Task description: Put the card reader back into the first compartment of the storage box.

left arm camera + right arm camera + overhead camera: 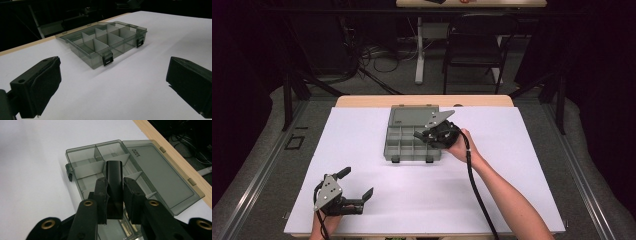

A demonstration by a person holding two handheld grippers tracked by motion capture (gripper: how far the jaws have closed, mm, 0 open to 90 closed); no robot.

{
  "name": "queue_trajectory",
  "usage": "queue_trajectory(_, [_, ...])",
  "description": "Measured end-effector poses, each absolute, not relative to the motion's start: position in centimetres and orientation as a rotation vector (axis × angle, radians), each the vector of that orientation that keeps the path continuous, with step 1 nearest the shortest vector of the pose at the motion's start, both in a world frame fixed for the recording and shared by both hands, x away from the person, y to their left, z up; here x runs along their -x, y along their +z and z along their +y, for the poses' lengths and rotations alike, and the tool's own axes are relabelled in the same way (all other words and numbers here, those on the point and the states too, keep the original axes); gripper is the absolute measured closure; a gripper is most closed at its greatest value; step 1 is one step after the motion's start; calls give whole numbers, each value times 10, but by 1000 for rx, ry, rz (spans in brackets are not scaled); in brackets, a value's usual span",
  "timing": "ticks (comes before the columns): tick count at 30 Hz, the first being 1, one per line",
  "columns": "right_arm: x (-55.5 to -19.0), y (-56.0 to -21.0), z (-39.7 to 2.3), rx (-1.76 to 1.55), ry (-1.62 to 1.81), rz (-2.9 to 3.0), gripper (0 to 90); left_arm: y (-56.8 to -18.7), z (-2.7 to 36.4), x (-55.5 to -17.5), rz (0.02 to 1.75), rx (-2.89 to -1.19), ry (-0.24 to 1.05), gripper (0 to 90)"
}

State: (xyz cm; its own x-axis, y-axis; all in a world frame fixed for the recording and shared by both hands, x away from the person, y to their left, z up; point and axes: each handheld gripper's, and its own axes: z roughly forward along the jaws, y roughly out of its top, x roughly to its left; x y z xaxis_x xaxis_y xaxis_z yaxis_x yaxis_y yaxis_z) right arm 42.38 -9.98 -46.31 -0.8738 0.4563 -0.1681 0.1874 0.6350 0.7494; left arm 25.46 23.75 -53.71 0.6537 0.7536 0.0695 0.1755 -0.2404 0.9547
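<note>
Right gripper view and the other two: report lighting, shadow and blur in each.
High view: white table cover evenly bright, room behind dark. Left gripper view: organizer box fairly sharp, near jaws soft, shadow beneath the one at right. Right gripper view: black piece glossy and dark, the cover shadowed at upper left.
</note>
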Motion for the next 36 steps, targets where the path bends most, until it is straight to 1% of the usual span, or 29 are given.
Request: queue_trajectory(36, [-442,-467,-62,-583,1086,2521,739,-537,238,-255,754,-1762,654,0])
